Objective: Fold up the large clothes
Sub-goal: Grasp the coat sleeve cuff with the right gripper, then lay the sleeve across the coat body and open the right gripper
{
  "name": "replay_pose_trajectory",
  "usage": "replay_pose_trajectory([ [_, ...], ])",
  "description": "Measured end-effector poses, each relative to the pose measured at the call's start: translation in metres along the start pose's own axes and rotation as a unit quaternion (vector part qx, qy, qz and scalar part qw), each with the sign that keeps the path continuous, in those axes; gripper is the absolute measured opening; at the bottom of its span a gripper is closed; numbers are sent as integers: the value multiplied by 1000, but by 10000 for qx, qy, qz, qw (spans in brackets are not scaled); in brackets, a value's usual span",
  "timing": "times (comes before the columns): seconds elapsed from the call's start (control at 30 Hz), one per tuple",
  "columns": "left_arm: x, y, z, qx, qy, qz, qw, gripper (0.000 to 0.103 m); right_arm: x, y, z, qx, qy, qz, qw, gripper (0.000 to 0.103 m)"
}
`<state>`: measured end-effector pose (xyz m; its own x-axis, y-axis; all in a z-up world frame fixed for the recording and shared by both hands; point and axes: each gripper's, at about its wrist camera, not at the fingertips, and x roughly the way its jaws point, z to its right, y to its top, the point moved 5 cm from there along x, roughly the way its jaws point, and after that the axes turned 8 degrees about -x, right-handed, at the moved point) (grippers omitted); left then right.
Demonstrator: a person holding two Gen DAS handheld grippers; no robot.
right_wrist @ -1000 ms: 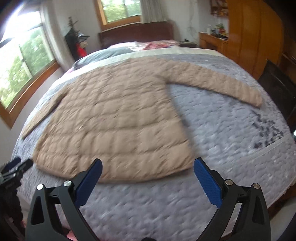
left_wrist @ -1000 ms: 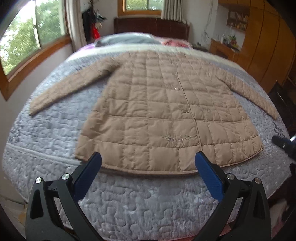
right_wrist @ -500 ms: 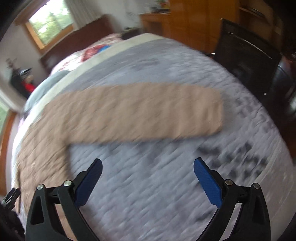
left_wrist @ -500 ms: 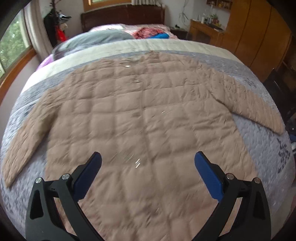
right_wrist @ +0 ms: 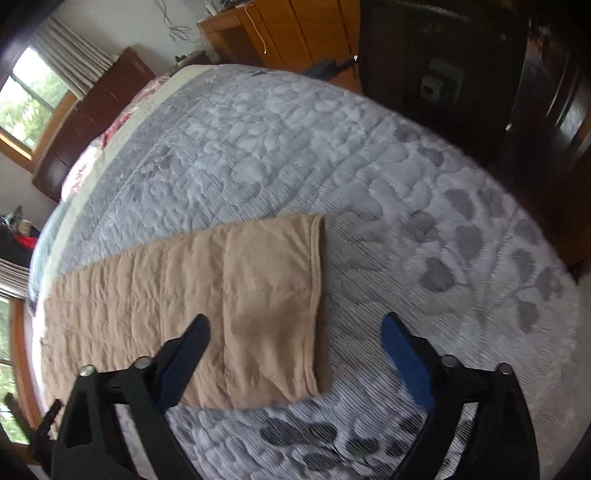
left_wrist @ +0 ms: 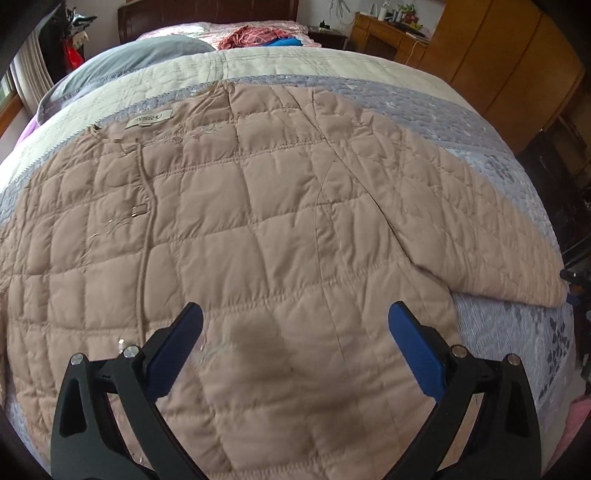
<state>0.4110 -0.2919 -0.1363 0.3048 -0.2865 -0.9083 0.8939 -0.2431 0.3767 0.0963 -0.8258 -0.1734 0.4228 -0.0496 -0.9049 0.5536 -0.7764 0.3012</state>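
Note:
A tan quilted coat (left_wrist: 258, 229) lies spread flat, front up, on the bed. My left gripper (left_wrist: 295, 325) hangs open above the coat's body, its blue pads clear of the fabric. The coat's right sleeve (left_wrist: 461, 221) runs out toward the bed's right side. In the right wrist view that sleeve (right_wrist: 229, 295) ends in a cuff (right_wrist: 317, 295). My right gripper (right_wrist: 295, 332) hovers over the cuff with its jaws closing; the cuff lies between the pads, which do not press on it.
A grey-white quilted bedspread (right_wrist: 424, 221) covers the bed. Pillows and folded clothes (left_wrist: 258, 35) lie by the dark headboard. Wooden wardrobes (left_wrist: 517, 62) stand along the right. A dark cabinet (right_wrist: 443, 74) stands past the bed's edge.
Both grippers swept in from the foot of the bed. The left now hangs over the coat's chest. The right swung onto the sleeve's cuff and its jaws narrowed a little.

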Motion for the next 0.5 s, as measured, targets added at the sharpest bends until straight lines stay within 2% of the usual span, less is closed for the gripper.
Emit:
replay_pose_trajectory([
  [0.1,11,7,-4,-147,-108,-56,9998,98,6,0,-7,6,190,-37,9998,76],
  [0.17,18,10,-8,-238,-159,-66,9996,92,11,2,-11,-132,72,31,9999,65],
  [0.2,22,10,-11,-263,-145,-53,9995,89,11,2,-12,-181,-17,58,9998,56],
  [0.27,23,12,-15,-237,-31,77,9997,72,15,4,-18,-303,-244,123,9992,39],
  [0.3,21,13,-16,-226,8,153,9996,70,13,4,-19,-354,-265,155,9989,19],
  [0.33,20,14,-18,-244,-45,158,9996,69,11,5,-25,-313,59,156,9994,8],
  [0.4,17,15,-22,-354,-187,166,9991,59,5,6,-34,-235,332,269,9988,8],
  [0.43,15,16,-25,-423,-243,169,9987,50,1,7,-40,-294,382,337,9983,8],
  [0.5,11,18,-31,-536,-389,155,9977,47,-13,8,-65,-453,793,565,9942,8],
])
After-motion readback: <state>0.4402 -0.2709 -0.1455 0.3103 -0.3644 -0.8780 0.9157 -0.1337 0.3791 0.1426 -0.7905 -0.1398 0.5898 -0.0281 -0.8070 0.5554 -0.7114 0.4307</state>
